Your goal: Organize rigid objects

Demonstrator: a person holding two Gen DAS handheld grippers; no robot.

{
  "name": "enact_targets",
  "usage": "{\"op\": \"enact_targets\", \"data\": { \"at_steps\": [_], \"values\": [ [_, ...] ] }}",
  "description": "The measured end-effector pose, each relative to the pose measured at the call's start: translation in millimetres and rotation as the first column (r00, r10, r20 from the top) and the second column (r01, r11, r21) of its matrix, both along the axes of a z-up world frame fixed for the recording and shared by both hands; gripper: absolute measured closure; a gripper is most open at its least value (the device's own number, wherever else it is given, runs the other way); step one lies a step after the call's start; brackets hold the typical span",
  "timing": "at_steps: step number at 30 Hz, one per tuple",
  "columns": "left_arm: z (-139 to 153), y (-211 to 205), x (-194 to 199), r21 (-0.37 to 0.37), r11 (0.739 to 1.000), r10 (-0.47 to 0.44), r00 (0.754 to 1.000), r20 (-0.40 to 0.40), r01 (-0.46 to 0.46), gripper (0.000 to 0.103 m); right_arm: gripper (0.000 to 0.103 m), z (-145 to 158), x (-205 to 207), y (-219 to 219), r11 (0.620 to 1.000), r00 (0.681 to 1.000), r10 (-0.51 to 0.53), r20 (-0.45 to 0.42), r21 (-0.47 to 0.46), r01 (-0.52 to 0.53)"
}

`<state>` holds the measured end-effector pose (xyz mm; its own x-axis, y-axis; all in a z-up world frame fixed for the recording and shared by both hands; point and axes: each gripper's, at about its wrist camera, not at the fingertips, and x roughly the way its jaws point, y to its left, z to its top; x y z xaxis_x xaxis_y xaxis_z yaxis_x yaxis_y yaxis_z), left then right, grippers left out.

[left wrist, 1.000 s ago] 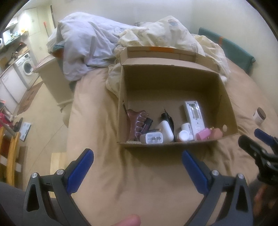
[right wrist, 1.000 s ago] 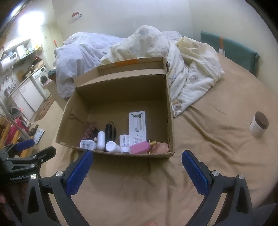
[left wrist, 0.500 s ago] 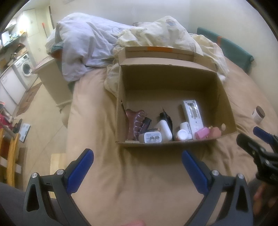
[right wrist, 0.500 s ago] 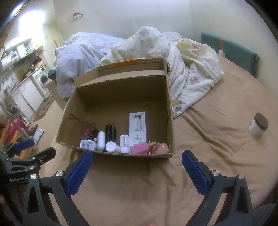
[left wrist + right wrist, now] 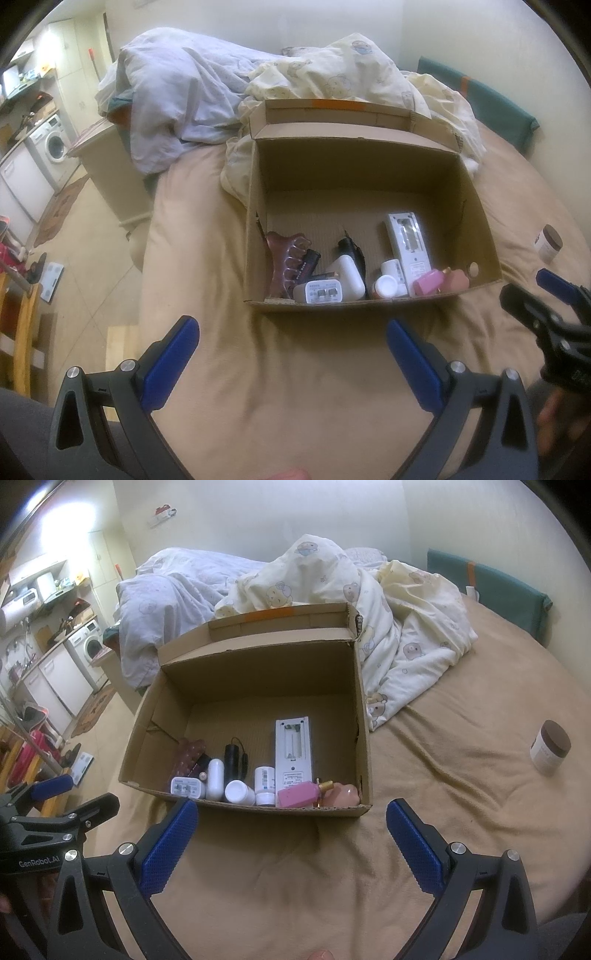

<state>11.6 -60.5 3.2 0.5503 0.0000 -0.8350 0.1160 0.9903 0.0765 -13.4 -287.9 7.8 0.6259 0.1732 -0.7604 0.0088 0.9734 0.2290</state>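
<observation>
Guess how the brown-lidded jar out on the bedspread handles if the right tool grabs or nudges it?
The jar looks rigid, squat and upright, so probably a firm grip. Its round wall may slip or roll if knocked over. It stands on soft, wrinkled bedspread, so a push likely tips it rather than slides it. The right tool is open, apart from it.

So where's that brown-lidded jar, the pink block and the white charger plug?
Brown-lidded jar (image 5: 549, 751), right wrist view, on its pale side wall.
Pink block (image 5: 297, 795), right wrist view, on its top face.
White charger plug (image 5: 323, 291), left wrist view, on its end face.
</observation>
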Motion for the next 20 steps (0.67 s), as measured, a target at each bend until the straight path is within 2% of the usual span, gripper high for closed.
{"op": "enact_targets", "data": {
  "at_steps": [20],
  "values": [
    [0.5, -0.6, -1.0, -0.004, 1.000, -0.018, 1.000, 0.002, 0.018, 0.002, 0.000, 0.0, -0.2, -0.5, 1.000, 1.000, 0.004, 0.000, -0.004, -0.004]
  ]
}}
